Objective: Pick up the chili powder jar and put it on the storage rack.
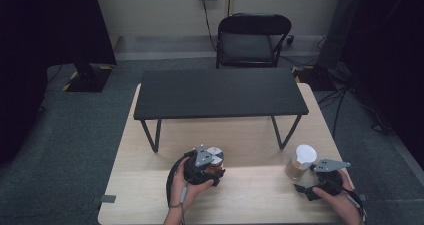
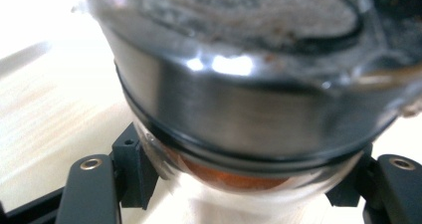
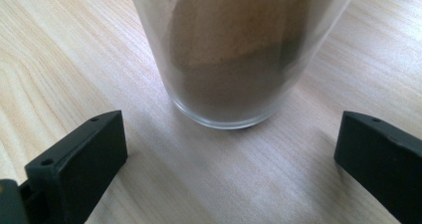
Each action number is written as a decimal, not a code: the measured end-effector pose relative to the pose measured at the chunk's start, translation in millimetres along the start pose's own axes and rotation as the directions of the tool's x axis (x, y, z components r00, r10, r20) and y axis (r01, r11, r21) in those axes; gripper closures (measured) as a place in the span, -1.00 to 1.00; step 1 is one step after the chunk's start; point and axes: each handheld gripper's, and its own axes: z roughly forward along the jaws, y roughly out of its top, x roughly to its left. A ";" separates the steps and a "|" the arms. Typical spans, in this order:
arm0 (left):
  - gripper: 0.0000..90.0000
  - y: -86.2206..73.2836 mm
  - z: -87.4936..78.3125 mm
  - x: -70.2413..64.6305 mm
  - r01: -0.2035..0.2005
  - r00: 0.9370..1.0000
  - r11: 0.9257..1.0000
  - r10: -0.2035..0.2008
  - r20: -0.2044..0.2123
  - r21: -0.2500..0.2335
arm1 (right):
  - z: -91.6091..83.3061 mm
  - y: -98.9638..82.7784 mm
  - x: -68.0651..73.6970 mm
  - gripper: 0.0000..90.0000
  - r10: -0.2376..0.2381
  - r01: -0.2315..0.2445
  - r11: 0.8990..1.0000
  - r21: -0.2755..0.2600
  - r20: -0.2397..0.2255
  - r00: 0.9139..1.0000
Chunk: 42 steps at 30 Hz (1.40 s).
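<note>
A small glass jar [image 1: 216, 156] with a silvery metal lid stands left of the middle on the pale wooden table [image 1: 250, 195]. My left gripper [image 1: 212, 168] is shut on it. In the left gripper view the jar [image 2: 249, 114] looms close and tilted, reddish-brown inside, with both black jaws pressed on its glass below the lid band. At the right, a taller clear jar [image 1: 301, 161] with a white lid holds brown powder. My right gripper [image 1: 311, 180] sits just in front of it. In the right gripper view that jar [image 3: 234, 50] stands on the wood beyond the wide-apart jaws, untouched.
A low black bench [image 1: 220, 92] on thin metal legs spans the far half of the table. Behind the table stands a black folding chair [image 1: 252, 40]. Dark stands and cables lie on the grey floor at both sides.
</note>
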 end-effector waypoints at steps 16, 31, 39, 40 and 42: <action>-0.31 58.3 -14.2 0.4 -0.042 0.998 0.999 0.043 0.044 -0.032 | 0.0 0.0 0.0 -1.00 0.000 0.000 1.000 0.000 0.000 1.000; -0.31 92.8 -32.8 5.1 -0.058 0.997 0.997 0.060 0.056 -0.042 | 0.0 0.0 0.0 -1.00 0.000 0.000 1.000 0.000 0.000 1.000; -0.31 113.9 -42.2 5.7 -0.069 0.995 0.997 0.072 0.072 -0.043 | 0.0 0.0 0.0 -1.00 0.000 0.000 1.000 0.000 0.000 1.000; -0.31 120.0 -44.6 4.5 -0.075 0.995 0.997 0.077 0.068 -0.036 | 0.0 0.0 0.0 -1.00 0.000 0.000 1.000 0.000 0.000 1.000; -0.31 122.7 -45.8 3.9 -0.076 0.995 0.996 0.078 0.066 -0.034 | 0.0 0.0 0.0 -1.00 0.000 0.000 1.000 0.000 0.000 1.000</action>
